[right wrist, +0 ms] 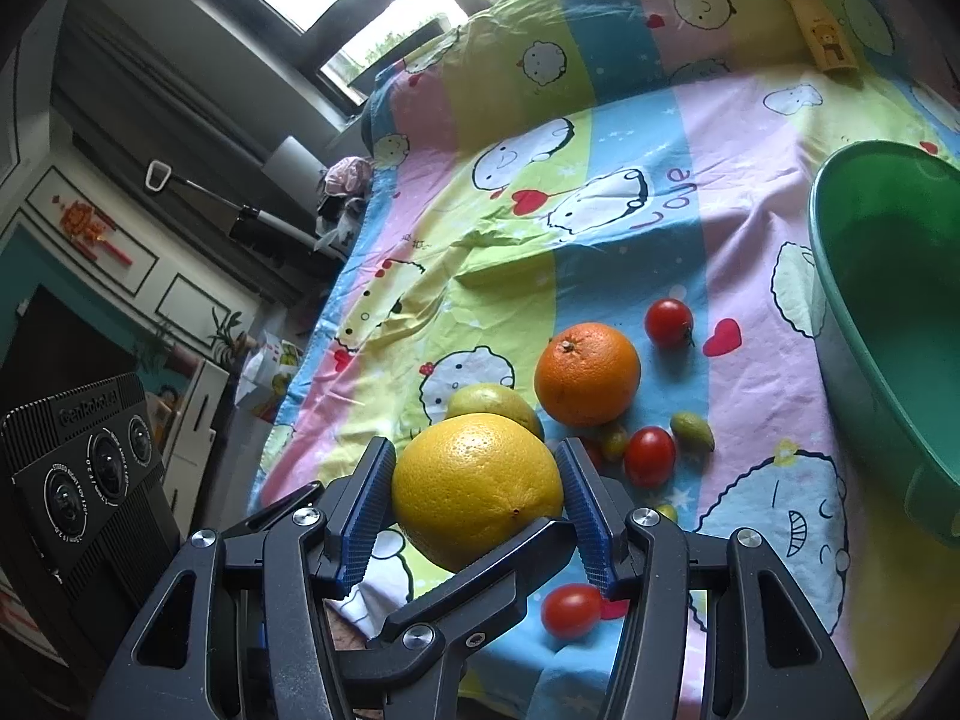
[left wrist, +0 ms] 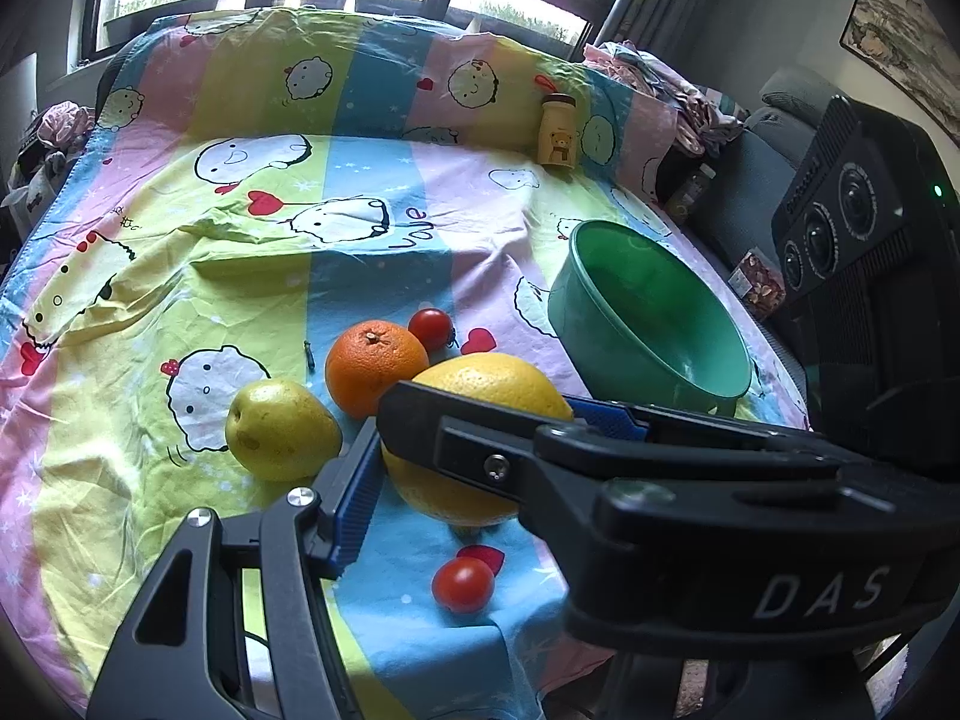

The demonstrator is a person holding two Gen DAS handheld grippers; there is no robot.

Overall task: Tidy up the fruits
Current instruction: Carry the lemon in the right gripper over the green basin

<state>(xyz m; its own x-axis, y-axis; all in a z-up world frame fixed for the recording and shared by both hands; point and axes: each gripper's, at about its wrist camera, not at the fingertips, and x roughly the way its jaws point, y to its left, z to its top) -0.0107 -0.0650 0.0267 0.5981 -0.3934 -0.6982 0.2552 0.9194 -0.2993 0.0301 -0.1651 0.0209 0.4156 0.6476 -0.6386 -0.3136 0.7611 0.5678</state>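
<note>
A large yellow grapefruit point(right wrist: 477, 486) sits between the blue pads of both grippers. My right gripper point(right wrist: 474, 507) is closed against its sides. My left gripper point(left wrist: 480, 438) also brackets the grapefruit point(left wrist: 480, 384), its left pad point(left wrist: 354, 498) near the fruit, its right finger hidden behind the right gripper's black arm. An orange point(left wrist: 375, 363), a yellow-green pear point(left wrist: 279, 429) and cherry tomatoes point(left wrist: 463, 583) lie on the cartoon sheet point(left wrist: 120, 396). The green bowl point(left wrist: 642, 318) stands to the right, empty.
A yellow bear bottle point(left wrist: 558, 131) stands at the back of the table. Small green fruits point(right wrist: 691, 429) and more cherry tomatoes point(right wrist: 650, 455) lie near the orange point(right wrist: 587, 373). The table edge drops off on the left in the right wrist view.
</note>
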